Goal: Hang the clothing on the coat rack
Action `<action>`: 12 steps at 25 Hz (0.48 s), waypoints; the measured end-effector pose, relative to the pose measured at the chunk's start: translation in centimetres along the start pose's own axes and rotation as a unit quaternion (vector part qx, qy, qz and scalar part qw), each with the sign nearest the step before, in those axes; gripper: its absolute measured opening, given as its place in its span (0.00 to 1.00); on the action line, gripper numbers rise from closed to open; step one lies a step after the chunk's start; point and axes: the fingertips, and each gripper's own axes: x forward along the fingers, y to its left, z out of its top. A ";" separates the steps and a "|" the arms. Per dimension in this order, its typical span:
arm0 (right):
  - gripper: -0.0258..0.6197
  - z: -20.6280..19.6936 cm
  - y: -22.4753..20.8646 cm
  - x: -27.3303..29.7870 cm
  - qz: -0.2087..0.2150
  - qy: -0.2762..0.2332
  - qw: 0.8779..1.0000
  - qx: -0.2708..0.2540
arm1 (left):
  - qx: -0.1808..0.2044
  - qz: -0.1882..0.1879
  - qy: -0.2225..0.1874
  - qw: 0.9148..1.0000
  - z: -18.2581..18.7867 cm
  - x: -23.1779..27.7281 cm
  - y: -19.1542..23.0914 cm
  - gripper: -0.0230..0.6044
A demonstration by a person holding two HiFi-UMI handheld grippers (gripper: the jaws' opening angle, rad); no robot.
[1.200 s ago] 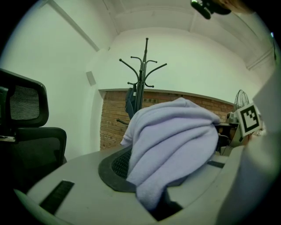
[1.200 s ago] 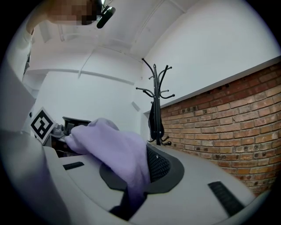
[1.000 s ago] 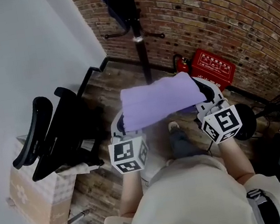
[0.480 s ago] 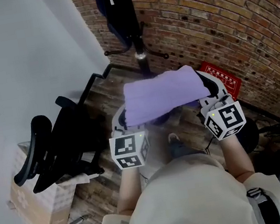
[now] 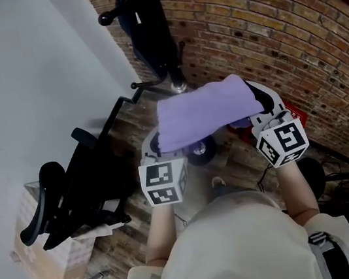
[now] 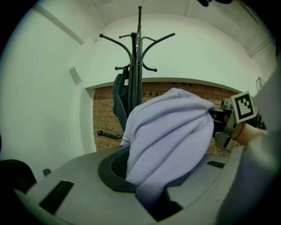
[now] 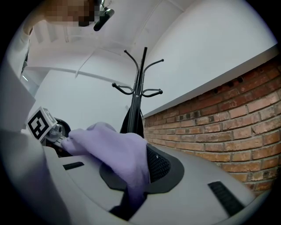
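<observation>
The coat rack (image 5: 156, 32) now stands nearer than a second ago, so the approach is almost done. The purple garment (image 5: 202, 112) spans the left gripper (image 5: 155, 148) and right gripper (image 5: 258, 107), with both sets of jaws clamped on it. No hook is reached yet.

Nothing readable here, honestly. The left cube (image 5: 163, 182) and the right cube (image 5: 283, 142) only carry black-and-white square marker patterns, no letters or numbers. There's a tiny white patch on the dark garment (image 5: 144, 34) hanging on the coat rack (image 6: 138, 66). It might be a tag, but it's way too small to make anything out. No brands or signs anywhere that I can read.
</observation>
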 end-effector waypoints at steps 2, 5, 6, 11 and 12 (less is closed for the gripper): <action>0.08 -0.1 -0.9 1.2 0.003 -0.003 1.000 0.001 | 0.006 0.002 0.004 1.000 0.4 1.2 0.1 0.19; 0.08 -0.4 -2.3 3.1 0.007 -0.004 1.000 0.005 | 0.014 0.005 0.010 1.000 0.8 2.9 0.4 0.19; 0.08 -0.6 -2.7 3.8 0.008 -0.003 1.000 0.005 | 0.016 0.006 0.013 1.000 0.9 3.5 0.5 0.19; 0.08 -1.4 -4.2 6.7 0.018 0.004 1.000 0.003 | 0.029 0.012 0.031 0.999 1.0 5.8 1.1 0.19; 0.08 -1.5 -4.4 7.2 0.021 0.004 1.000 0.003 | 0.031 0.014 0.033 0.999 1.0 6.1 1.2 0.19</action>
